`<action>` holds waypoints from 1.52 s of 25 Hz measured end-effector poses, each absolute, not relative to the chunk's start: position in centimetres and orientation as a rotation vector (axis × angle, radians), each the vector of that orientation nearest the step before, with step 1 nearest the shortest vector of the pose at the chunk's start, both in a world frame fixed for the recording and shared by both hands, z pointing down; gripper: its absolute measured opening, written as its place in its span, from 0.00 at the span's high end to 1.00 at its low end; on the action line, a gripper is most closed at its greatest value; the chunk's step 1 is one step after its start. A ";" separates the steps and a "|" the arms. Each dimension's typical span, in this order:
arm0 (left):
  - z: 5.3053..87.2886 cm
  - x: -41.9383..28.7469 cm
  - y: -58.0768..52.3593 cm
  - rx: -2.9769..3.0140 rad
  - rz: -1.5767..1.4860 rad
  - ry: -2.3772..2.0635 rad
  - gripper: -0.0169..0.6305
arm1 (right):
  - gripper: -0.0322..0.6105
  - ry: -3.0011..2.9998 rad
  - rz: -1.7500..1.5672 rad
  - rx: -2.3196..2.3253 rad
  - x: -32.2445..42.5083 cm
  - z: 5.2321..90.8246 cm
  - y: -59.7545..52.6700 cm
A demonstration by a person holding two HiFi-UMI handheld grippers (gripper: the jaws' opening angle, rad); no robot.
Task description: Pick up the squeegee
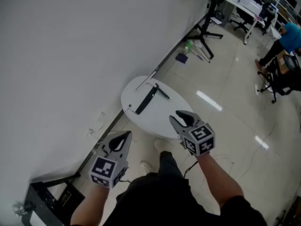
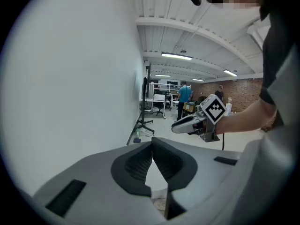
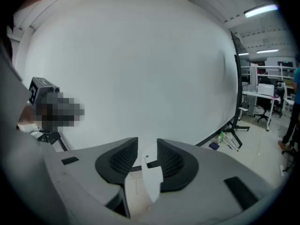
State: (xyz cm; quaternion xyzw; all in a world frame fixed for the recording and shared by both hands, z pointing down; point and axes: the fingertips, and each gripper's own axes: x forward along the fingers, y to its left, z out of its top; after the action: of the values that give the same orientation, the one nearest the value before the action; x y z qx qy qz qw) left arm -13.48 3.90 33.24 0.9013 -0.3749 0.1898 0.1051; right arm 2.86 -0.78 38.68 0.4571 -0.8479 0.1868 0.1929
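Note:
A long black squeegee [image 1: 146, 100] lies on a small round white table [image 1: 141, 121] next to the white wall. A thin dark bar [image 1: 164, 94] angles off its far end. My right gripper [image 1: 180, 117] hovers over the table's near edge, right of the squeegee, jaws slightly open and empty. In the right gripper view the table [image 3: 151, 179] shows through the gap of that gripper [image 3: 147, 143]. My left gripper [image 1: 125, 136] hangs lower left, off the table, its tips touching with nothing held. The left gripper view looks over its shut jaws [image 2: 151, 143] at the right gripper [image 2: 176, 127].
A black tripod stand [image 1: 205, 31], a green bottle [image 1: 188, 46] and a blue item [image 1: 182, 58] sit along the wall beyond the table. A black rack [image 1: 44, 194] stands at lower left. Far right are desks, chairs and a person in a blue shirt [image 1: 288, 37].

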 end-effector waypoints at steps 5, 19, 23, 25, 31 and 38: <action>36.1 -11.3 0.2 2.620 0.641 -1.100 0.97 | 0.67 -2.382 0.528 1.235 4.8 44.5 -7.6; 48.2 -4.8 -10.1 2.441 0.687 -1.064 0.97 | 0.67 -2.288 0.430 1.070 6.8 64.7 -24.0; 51.3 -3.7 -11.9 2.394 0.683 -1.067 0.97 | 0.67 -2.243 0.442 1.033 6.5 70.3 -27.4; 52.7 -3.7 -12.3 2.368 0.690 -1.067 0.97 | 0.67 -2.227 0.455 1.022 6.1 72.7 -28.8; 56.0 -4.1 -13.3 2.297 0.714 -1.066 0.97 | 0.67 -2.189 0.483 0.976 5.3 78.1 -32.0; 57.6 -4.6 -14.5 2.261 0.721 -1.061 0.97 | 0.67 -2.142 0.531 0.925 5.0 81.7 -33.1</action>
State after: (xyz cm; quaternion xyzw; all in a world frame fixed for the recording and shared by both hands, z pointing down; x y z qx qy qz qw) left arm -4.63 -14.46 57.55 0.8379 -0.3934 0.2674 0.2676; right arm 4.97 -33.05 81.70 0.3597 -0.8331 0.2064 0.3660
